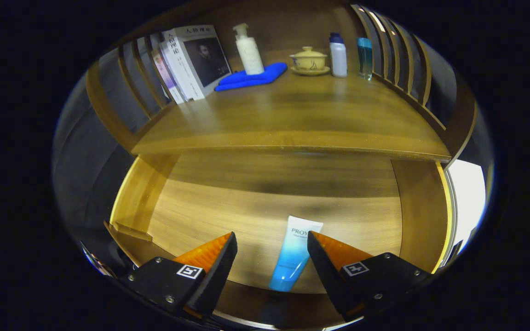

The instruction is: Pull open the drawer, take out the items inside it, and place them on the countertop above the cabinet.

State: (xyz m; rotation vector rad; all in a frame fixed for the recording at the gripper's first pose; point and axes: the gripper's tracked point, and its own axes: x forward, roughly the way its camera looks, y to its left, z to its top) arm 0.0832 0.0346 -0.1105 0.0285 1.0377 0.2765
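The gripper point(272, 246) hangs just above the front edge of the open drawer point(143, 197), its two fingers spread wide apart and closed on nothing. Between them, lying flat on the drawer floor close to the front edge and nearer the right finger than the left, is a blue-and-white cosmetic tube point(292, 255). Its long axis runs roughly front to back, tilted a little: the blue cap end points toward the drawer's front edge and the white crimped end leans toward the back right. The right finger's tip appears to overlap the tube's upper part; whether it touches cannot be told.

The tube's long axis runs roughly along the fingers' reach, so the fingers stand on either side of its narrow width. A descent with a small shift to the right would likely centre it.

Nothing else shows in the drawer. Above, the countertop point(292, 124) has free room along its front edge; at its back stand books point(191, 62), a pump bottle point(249, 49) on a blue cloth point(251, 77), a lidded cup point(309, 59) and two small bottles point(350, 55).
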